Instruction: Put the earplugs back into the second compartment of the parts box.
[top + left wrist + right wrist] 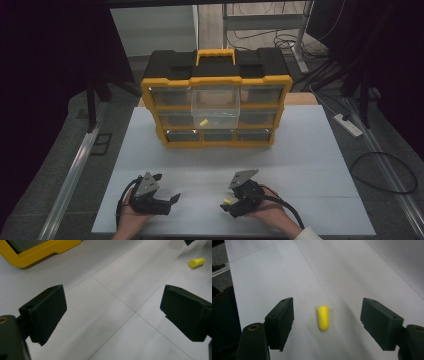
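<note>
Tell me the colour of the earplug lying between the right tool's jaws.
Yellow: the earplug shows best in the right gripper view.

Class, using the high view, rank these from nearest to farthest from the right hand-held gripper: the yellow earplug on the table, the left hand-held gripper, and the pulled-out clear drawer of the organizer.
1. Yellow earplug, just beside the right hand-held gripper, at its tips.
2. Left hand-held gripper, across the table's near edge.
3. Clear drawer, at the organizer's middle, far side.

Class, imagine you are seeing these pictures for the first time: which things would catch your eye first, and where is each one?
First comes the yellow-and-black drawer organiser standing at the far side of the white table, its clear middle drawer pulled out with a small yellow piece inside. Next is the yellow earplug lying on the table near the person, between the open jaws of the right hand-held gripper, untouched. The left hand-held gripper is open over bare table.
</note>
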`<act>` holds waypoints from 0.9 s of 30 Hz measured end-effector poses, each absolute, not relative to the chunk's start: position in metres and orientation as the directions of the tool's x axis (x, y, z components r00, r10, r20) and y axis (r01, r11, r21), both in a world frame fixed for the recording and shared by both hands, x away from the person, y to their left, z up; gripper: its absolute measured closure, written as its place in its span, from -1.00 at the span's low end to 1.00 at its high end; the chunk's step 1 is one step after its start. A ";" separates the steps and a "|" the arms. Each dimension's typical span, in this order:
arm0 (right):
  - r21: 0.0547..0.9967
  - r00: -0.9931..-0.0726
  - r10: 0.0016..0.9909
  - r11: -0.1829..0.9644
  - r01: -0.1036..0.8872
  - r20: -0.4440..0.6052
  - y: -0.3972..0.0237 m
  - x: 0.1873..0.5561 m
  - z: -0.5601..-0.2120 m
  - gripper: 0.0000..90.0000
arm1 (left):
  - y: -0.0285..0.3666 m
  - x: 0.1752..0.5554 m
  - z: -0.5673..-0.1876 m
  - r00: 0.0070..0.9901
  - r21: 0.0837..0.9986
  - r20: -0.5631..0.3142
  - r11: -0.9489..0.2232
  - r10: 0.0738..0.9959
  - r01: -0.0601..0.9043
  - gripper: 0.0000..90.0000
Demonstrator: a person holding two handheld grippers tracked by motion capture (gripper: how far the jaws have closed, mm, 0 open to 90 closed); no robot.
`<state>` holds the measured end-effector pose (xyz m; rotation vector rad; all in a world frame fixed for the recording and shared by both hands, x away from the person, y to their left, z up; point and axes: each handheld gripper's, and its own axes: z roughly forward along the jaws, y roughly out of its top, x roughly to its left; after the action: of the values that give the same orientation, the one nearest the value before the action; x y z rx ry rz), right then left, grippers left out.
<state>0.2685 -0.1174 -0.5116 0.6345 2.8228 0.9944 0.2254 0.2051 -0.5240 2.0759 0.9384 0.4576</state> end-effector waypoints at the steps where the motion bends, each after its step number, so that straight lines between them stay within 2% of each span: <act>1: 0.615 -0.911 0.409 0.704 0.354 0.055 -0.117 0.268 -0.512 -0.39 | 0.205 0.225 -0.524 0.660 0.786 0.001 -0.409 0.751 0.464 -0.84; 5: 0.597 -0.913 0.406 0.724 0.344 0.033 -0.114 0.266 -0.517 -0.36 | 0.205 0.225 -0.524 0.660 0.787 0.000 -0.407 0.751 0.464 -0.84; 9: 0.593 -0.917 0.399 0.735 0.328 0.012 -0.112 0.264 -0.518 -0.23 | 0.205 0.225 -0.524 0.661 0.786 0.001 -0.409 0.750 0.463 -0.84; 13: 0.585 -0.916 0.401 0.737 0.337 0.023 -0.113 0.265 -0.518 0.04 | 0.205 0.225 -0.524 0.661 0.787 -0.001 -0.407 0.750 0.464 -0.84; 21: 0.580 -0.916 0.400 0.741 0.337 0.021 -0.115 0.267 -0.518 0.75 | 0.205 0.225 -0.524 0.661 0.787 0.000 -0.408 0.750 0.463 -0.84; 27: 0.625 -0.902 0.430 0.696 0.353 0.030 -0.120 0.269 -0.511 0.78 | 0.205 0.225 -0.524 0.661 0.788 0.001 -0.407 0.751 0.462 -0.84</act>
<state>0.2688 -0.1202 -0.5105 0.6446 2.7830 0.9887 0.2249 0.2053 -0.5238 2.0728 0.9366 0.4574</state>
